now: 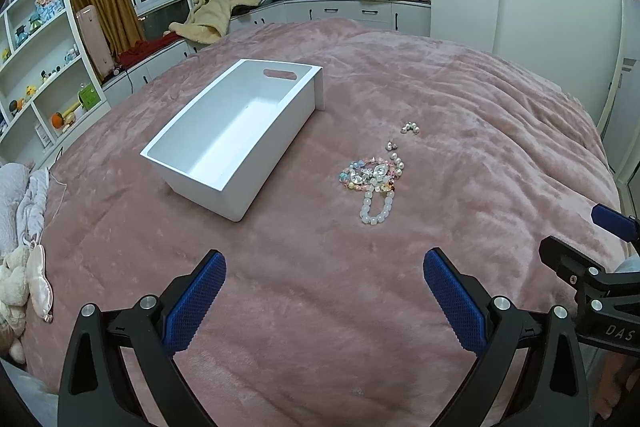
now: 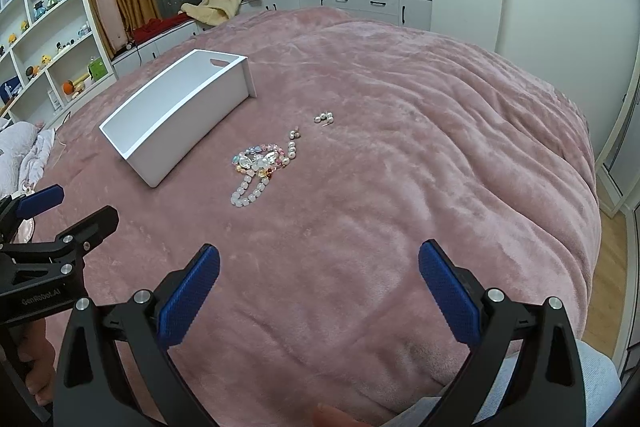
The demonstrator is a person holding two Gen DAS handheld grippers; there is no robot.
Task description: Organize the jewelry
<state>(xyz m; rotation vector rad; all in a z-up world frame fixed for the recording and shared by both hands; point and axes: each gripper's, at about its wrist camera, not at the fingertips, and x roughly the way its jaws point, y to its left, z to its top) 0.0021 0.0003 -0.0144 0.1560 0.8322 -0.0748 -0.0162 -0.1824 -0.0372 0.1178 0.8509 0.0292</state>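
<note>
We list one pink plush blanket (image 1: pixel 460 99) covering a bed, carrying every item of the lot. One white rectangular bin (image 1: pixel 236 135), open-topped and empty, with a slot handle in its far end wall, sits left of the blanket's middle. One heap of beaded bracelets (image 1: pixel 370 175), pastel and clear beads tangled together, lies just right of the bin, apart from it; a white bead bracelet (image 1: pixel 375 207) trails from the heap toward the near edge. One small pearl piece (image 1: pixel 391 146) lies just beyond the heap, and a cluster of pearl earrings (image 1: pixel 410 127) a little farther toward the far edge. Our left gripper (image 1: pixel 324 301) hovers over the near edge, its blue-padded fingers spread wide with nothing between them. Our right gripper (image 2: pixel 318 293) hovers alongside, likewise spread wide and empty. Both stand well apart from the jewelry.
</note>
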